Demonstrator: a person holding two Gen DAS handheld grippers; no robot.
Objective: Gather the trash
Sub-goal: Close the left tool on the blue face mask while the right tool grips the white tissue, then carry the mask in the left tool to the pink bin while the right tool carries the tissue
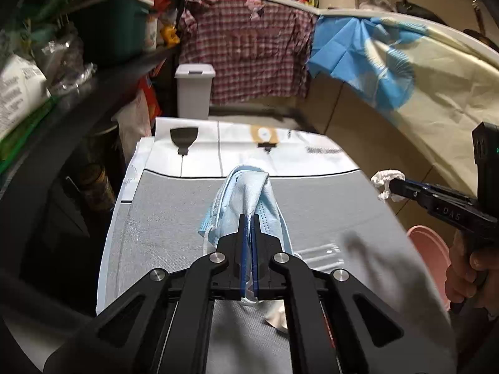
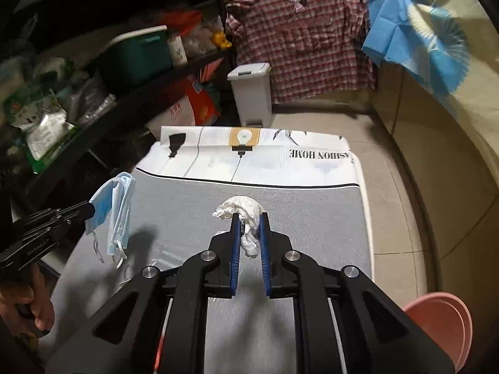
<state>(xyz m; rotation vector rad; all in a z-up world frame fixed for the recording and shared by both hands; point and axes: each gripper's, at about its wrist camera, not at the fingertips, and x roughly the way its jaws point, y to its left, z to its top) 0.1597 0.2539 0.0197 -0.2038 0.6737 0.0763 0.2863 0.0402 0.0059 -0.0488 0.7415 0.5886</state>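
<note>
1. The table (image 2: 312, 218), grey cloth with a white printed band, fills the centre of both views; beyond it, top centre, a plaid cloth (image 2: 305, 40) hangs from a counter edge.
2. A white lidded bin (image 2: 251, 93) stands on the floor past the table's far edge, upper centre of the frame, lid down.
3. My left gripper (image 1: 248, 221) is clamped fully on a crumpled blue face mask (image 1: 246, 193), which hangs clear of the table, straps dangling.
4. My right gripper (image 2: 249, 221) pinches a wad of white tissue (image 2: 240, 208) between its blue pads, lifted off the cloth.
5. Judgement: both pickups appear complete; the carry step is in hand. Next I must bring both pieces to the bin, and its lid needs opening before release.
6. One small white scrap (image 1: 277, 319) remains on the cloth at lower centre of the left view.
</note>
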